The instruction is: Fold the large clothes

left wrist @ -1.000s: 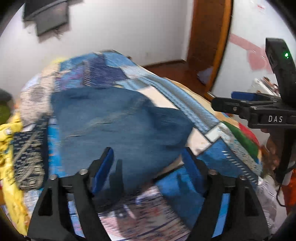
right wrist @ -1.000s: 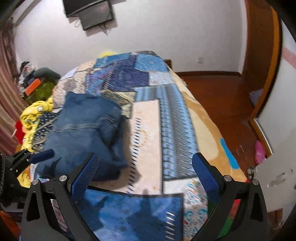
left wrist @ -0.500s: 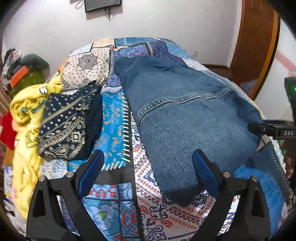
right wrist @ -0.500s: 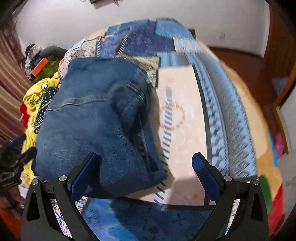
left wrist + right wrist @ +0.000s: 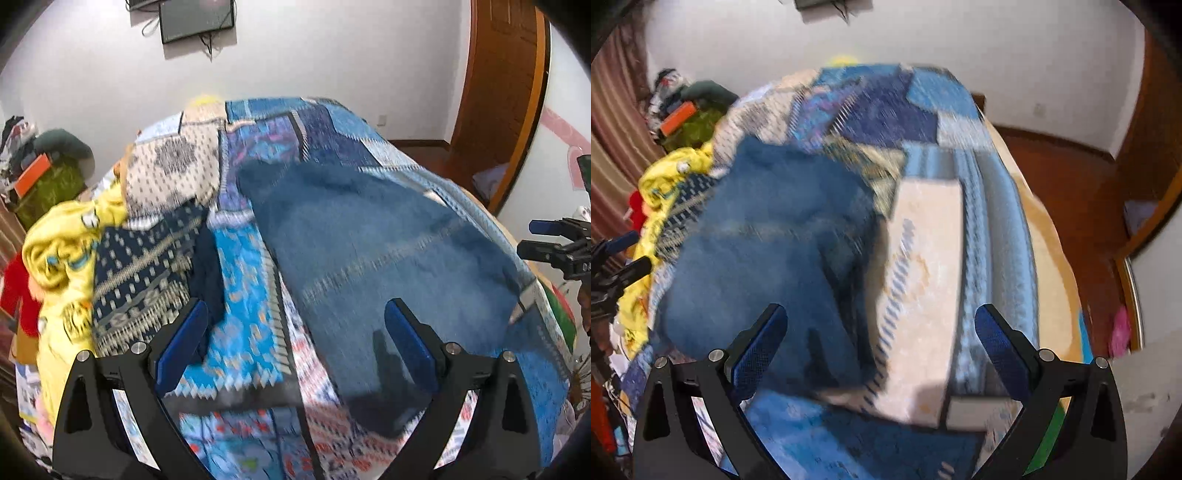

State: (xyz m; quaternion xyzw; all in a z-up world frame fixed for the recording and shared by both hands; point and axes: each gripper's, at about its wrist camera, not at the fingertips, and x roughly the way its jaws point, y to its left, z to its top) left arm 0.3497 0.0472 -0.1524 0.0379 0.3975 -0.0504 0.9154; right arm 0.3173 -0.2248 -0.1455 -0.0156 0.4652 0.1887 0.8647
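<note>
Folded blue jeans lie on the patchwork bedspread; they also show in the right wrist view, blurred. My left gripper is open and empty, above the bed's near edge, just left of the jeans' near end. My right gripper is open and empty, above the jeans' right edge and a cream patch of the bedspread. Each gripper shows at the edge of the other's view: the right one, the left one.
A pile of clothes lies left of the jeans: a yellow garment and a navy patterned one. Green bags stand by the wall. A wall TV hangs behind. A wooden door and floor are on the right.
Both grippers have pulled back and up from the jeans, so the bed looks smaller and farther. Both views are motion-blurred. The jeans stay folded where they lay.
</note>
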